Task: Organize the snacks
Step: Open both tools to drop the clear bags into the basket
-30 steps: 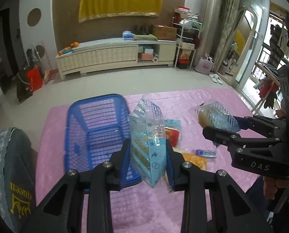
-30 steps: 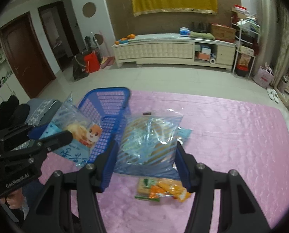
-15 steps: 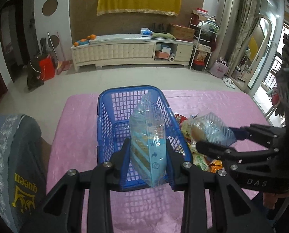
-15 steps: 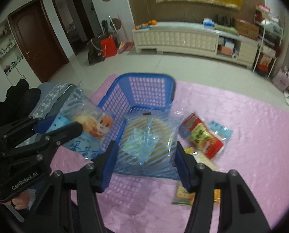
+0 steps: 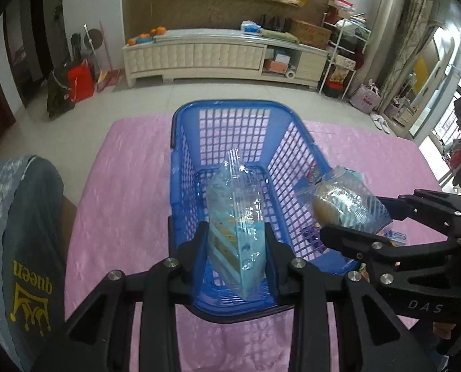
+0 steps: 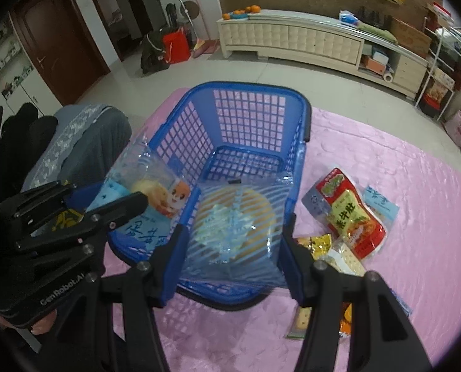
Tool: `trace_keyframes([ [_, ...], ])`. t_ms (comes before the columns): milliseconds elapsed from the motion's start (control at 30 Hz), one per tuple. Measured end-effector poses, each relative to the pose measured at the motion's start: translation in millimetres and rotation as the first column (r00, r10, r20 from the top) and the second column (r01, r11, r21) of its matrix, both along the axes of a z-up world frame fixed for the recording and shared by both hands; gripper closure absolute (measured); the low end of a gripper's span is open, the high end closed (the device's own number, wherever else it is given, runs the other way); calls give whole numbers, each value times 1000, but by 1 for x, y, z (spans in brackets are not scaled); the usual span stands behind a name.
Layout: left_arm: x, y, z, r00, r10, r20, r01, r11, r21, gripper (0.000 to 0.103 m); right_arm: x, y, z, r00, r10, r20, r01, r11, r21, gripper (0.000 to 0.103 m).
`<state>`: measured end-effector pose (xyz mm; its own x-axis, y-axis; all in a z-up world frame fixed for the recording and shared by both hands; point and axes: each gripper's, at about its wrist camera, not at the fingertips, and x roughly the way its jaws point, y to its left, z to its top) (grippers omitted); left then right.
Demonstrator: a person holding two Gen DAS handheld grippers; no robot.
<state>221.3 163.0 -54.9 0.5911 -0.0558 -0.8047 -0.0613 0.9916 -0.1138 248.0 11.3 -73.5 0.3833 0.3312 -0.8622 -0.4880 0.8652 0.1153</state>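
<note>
An empty blue mesh basket (image 5: 236,130) (image 6: 249,117) stands on a pink tablecloth (image 5: 121,192). My left gripper (image 5: 235,238) is shut on a clear-and-blue bag of bread (image 5: 233,204), held edge-on over the basket's near end. In the right wrist view that left gripper (image 6: 103,195) is at the left, and its bag (image 6: 156,192) shows a cartoon fox. My right gripper (image 6: 235,235) is shut on a striped clear bag holding a round bread (image 6: 233,217), hanging over the near right part of the basket. The left wrist view shows this right gripper (image 5: 354,217) and its bag (image 5: 348,204) at the basket's right wall.
Loose snacks lie on the cloth right of the basket: a red packet (image 6: 351,214), a yellow pack (image 6: 315,243) and crackers (image 6: 348,260). A person's grey garment with "queen" printed on it (image 5: 22,232) is at the near left. Tiled floor and a cream cabinet (image 5: 205,55) lie beyond the table.
Both grippers have carried their bags leftward and down, from beside the basket and over the loose snacks to above its near end. Neither grip has altered.
</note>
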Motion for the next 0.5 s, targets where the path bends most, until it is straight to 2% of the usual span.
trace_keyframes([
  [133,-1,6,-5,1000,13,-17,-13,1000,3,73,1,8,-4,1000,26,-2,-26,1000,-13,41],
  [300,1,7,-8,997,56,-52,-56,998,10,69,2,9,-6,1000,-10,5,10,1000,-21,40],
  [333,0,6,-7,996,66,-55,-65,998,15,62,2,7,-6,1000,-17,12,17,999,-29,36],
  [400,-4,6,-1,996,71,-52,-70,997,15,57,2,2,-2,999,-42,25,43,999,-30,16],
  [500,-11,2,8,997,64,-31,-63,998,16,52,1,-15,8,994,-106,37,106,994,-3,15],
])
